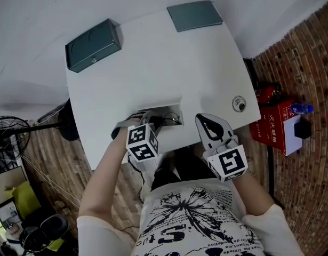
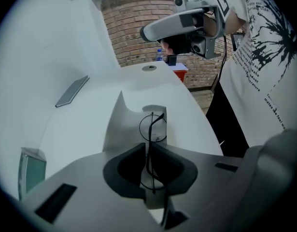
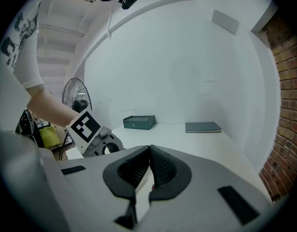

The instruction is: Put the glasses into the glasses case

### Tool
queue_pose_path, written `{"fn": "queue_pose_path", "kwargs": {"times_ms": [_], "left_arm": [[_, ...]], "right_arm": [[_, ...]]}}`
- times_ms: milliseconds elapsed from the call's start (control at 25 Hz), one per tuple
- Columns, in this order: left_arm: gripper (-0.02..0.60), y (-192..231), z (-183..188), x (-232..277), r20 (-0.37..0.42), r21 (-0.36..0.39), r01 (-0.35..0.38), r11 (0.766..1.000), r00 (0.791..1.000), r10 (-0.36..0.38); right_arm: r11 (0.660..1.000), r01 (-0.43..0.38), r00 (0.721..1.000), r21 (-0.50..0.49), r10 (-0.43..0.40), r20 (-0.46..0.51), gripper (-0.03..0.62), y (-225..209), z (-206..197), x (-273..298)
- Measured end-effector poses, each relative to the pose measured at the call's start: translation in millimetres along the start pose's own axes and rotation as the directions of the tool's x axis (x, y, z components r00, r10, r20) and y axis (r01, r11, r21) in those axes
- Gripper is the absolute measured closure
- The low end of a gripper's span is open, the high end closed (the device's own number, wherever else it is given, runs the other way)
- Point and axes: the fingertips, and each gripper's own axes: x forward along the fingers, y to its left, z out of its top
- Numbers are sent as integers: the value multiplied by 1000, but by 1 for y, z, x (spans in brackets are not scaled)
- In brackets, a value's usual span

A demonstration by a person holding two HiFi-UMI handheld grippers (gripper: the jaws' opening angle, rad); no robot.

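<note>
The white glasses case (image 1: 165, 109) lies open near the table's front edge, its lid (image 2: 117, 124) standing up. The thin black wire glasses (image 2: 153, 128) sit folded on edge inside it, also showing in the head view as the glasses (image 1: 172, 119). My left gripper (image 2: 148, 147) points steeply down over the case (image 1: 151, 120). Its jaws stand slightly apart with the glasses' frame running between them, and the pads do not press on it. My right gripper (image 1: 204, 118) hovers to the right of the case, shut and empty (image 3: 149, 149).
A dark green box (image 1: 93, 44) stands at the table's far left and a grey notebook (image 1: 194, 15) at the far right. A small round object (image 1: 239, 103) lies near the right edge. A red box (image 1: 276, 124) and a fan (image 1: 9, 135) stand on the floor.
</note>
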Motion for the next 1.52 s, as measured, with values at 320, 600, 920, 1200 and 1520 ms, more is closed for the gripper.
{"fn": "queue_pose_path", "kwargs": {"times_ms": [320, 600, 920, 1200, 1520], "left_arm": [[459, 6, -2, -1, -16, -35, 10, 999, 1000, -10], [449, 11, -5, -18, 13, -57, -19, 998, 1000, 20], [510, 4, 4, -53, 91, -90, -9, 996, 996, 17], [568, 2, 16, -96, 164, -83, -18, 996, 986, 31], [568, 18, 28, -166, 327, -188, -108, 976, 930, 166]], "right_arm": [[1000, 4, 1000, -23, -4, -3, 579, 0, 2, -4], [999, 27, 1000, -34, -27, 14, 579, 5, 15, -5], [997, 50, 998, -52, -47, 45, 579, 27, 40, -9], [995, 84, 994, -59, -79, 78, 579, 48, 66, -15], [990, 116, 985, -82, -104, 140, 579, 71, 97, -24]]}}
